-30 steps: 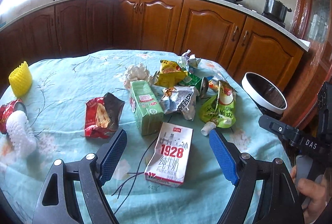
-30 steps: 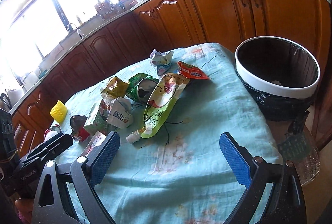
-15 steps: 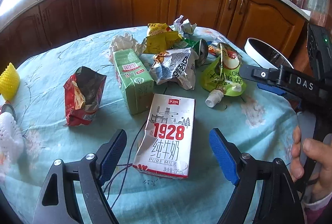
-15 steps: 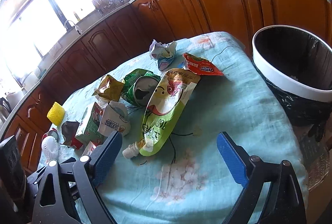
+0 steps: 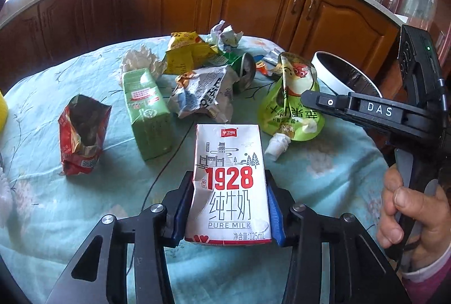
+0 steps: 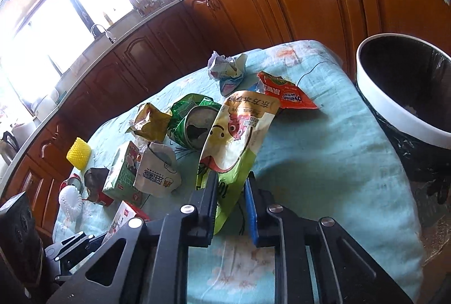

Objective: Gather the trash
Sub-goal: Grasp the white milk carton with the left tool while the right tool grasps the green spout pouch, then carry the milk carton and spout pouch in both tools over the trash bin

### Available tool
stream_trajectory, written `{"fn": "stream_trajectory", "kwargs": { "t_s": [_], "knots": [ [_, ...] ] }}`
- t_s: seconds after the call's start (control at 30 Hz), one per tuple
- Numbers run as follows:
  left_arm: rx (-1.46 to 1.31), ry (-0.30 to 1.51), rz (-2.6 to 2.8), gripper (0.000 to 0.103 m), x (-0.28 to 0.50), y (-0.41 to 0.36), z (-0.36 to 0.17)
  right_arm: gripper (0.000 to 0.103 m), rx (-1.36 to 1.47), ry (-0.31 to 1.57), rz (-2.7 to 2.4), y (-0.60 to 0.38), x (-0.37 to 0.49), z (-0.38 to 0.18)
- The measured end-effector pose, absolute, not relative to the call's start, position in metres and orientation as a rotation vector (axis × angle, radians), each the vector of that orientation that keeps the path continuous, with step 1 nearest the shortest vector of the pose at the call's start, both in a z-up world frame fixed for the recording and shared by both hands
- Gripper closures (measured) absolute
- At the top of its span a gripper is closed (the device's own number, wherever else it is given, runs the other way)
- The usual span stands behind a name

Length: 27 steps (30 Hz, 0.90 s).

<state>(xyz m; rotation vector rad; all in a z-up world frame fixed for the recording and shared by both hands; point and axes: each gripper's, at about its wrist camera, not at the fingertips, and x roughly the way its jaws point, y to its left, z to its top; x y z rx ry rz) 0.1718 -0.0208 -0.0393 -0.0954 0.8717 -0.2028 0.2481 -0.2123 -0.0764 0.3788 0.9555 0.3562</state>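
Two low, close wrist views across the table (image 5: 42,112), both sharing the green pouch (image 5: 290,104) and bin (image 6: 400,118).

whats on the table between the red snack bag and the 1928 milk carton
In the left wrist view, a green rectangular drink carton lies between the open red snack bag and the white 1928 milk carton.

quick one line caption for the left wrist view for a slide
Left gripper clamps a white 1928 milk carton on the littered table, bin waiting at the far right edge.
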Motion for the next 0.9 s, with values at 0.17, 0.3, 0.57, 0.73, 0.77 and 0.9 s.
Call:
{"fn": "stream_trajectory", "kwargs": {
  "t_s": [0.17,0.3,0.57,0.73,0.77,0.9],
  "knots": [
    [-0.102,0.85,-0.243,0.058,0.178,-0.031,-0.033,0.091,0.365,0.904,0.34,-0.229,0.227,-0.057],
    [-0.117,0.841,-0.277,0.058,0.183,-0.042,-0.028,0.095,0.377,0.876,0.323,-0.248,0.215,-0.045],
    [-0.098,0.81,-0.336,0.058,0.193,-0.069,-0.019,0.096,0.374,0.824,0.269,-0.279,0.197,-0.028],
    [-0.09,0.794,-0.355,0.058,0.197,-0.082,-0.014,0.096,0.412,0.811,0.259,-0.296,0.193,-0.025],
    [-0.09,0.793,-0.36,0.058,0.197,-0.084,-0.013,0.096,0.422,0.81,0.261,-0.299,0.193,-0.024],
    [-0.074,0.784,-0.37,0.058,0.204,-0.095,-0.01,0.097,0.428,0.797,0.25,-0.308,0.192,-0.022]
  ]
}}
